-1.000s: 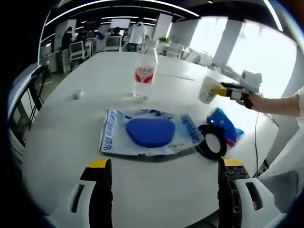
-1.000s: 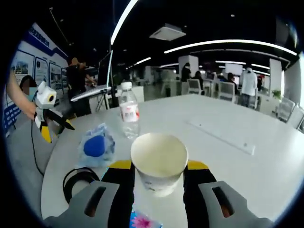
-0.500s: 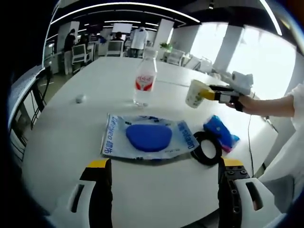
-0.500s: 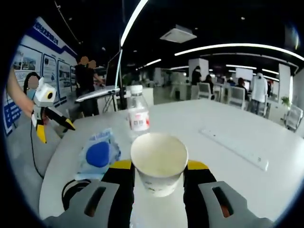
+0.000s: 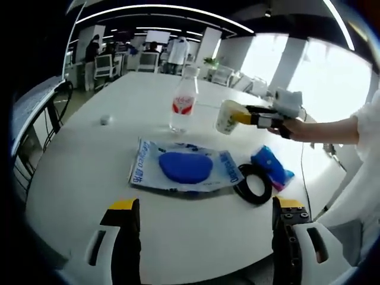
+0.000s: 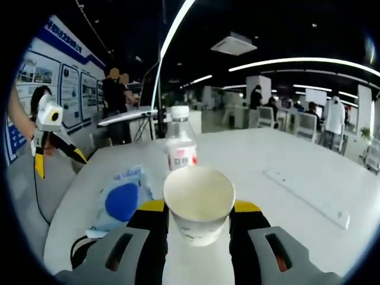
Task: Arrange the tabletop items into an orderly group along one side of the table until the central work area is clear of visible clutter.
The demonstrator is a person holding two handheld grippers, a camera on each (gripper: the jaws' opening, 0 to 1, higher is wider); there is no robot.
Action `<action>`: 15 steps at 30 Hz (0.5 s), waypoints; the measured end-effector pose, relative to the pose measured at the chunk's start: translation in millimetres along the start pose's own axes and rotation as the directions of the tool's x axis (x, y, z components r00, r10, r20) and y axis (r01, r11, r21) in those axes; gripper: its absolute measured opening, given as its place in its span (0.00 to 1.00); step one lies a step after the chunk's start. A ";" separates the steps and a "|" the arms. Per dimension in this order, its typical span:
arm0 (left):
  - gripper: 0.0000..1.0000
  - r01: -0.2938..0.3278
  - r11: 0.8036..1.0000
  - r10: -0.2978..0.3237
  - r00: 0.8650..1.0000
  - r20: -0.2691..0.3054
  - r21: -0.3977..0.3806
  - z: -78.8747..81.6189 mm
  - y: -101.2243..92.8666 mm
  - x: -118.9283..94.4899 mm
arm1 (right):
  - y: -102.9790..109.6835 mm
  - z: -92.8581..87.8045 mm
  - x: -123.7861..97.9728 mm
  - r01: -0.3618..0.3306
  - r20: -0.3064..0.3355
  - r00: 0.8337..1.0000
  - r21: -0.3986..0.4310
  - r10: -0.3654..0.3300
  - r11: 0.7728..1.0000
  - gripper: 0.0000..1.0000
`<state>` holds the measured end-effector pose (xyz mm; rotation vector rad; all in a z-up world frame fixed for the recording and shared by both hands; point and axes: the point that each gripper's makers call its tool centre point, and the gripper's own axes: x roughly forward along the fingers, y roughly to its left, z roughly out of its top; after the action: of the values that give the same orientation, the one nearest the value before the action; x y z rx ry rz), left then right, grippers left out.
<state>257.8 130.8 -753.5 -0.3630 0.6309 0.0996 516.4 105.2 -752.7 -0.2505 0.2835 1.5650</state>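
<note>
On the white round table (image 5: 77,172), seen in the left gripper view, a clear plastic water bottle (image 5: 183,100) with a white cap stands upright, its red and white label too small to read. Just in front of it lies a flat clear plastic packet (image 5: 185,168) with blue printing along both short edges, the letters not legible, and a blue oval pad inside; its long axis runs across the view. Beside the packet's right end lies a black ring of tape (image 5: 253,184), and touching that a crumpled blue wrapper (image 5: 270,167) with a pink corner. A small white ball (image 5: 105,119) sits well apart at the left. The left gripper (image 5: 205,214) hangs above the near edge with its jaws spread wide and nothing between them. From the right, the right gripper (image 5: 246,116) reaches in, held by a hand, carrying a white paper cup (image 5: 226,117) above the table near the bottle, mouth tilted leftwards. In the right gripper view the cup (image 6: 199,202) sits clamped between the yellow-tipped jaws of the gripper (image 6: 199,209), open mouth facing the camera, with the bottle (image 6: 181,146) directly behind it and the packet (image 6: 120,199) to the left. A long white strip (image 6: 309,197) lies on the table at the right. Office chairs and standing people fill the background.
</note>
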 end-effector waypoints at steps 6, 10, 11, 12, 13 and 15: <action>0.87 0.010 1.000 -0.010 1.000 -0.008 -0.013 -5.8 -4.6 -1.1 | 3.5 3.4 18.8 -0.019 0.001 1.000 -0.002 0.019 1.000 0.37; 0.87 0.017 1.000 -0.017 1.000 -0.010 -0.008 -6.8 -5.6 -2.7 | 2.7 -1.5 30.6 -0.020 -0.019 1.000 -0.011 0.020 1.000 0.36; 0.87 0.018 1.000 -0.019 1.000 -0.005 -0.011 -5.1 -6.2 -3.3 | 3.3 0.6 33.1 -0.023 -0.011 1.000 -0.010 0.023 1.000 0.36; 0.87 0.019 1.000 -0.019 1.000 -0.002 -0.013 -4.7 -6.2 -3.7 | 3.7 2.0 35.0 -0.026 -0.007 1.000 -0.013 0.025 1.000 0.36; 0.87 0.020 1.000 -0.020 1.000 -0.002 -0.014 -4.8 -6.3 -3.9 | 4.5 3.1 38.4 -0.031 -0.006 1.000 -0.023 0.031 0.999 0.36; 0.87 0.023 1.000 -0.023 1.000 -0.007 -0.016 -6.4 -6.5 -4.2 | 4.7 1.6 43.2 -0.038 -0.012 0.999 -0.029 0.038 0.999 0.36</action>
<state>252.2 122.6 -753.8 -0.3859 0.6332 0.0815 511.1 146.5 -765.5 -0.2786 0.2754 1.6064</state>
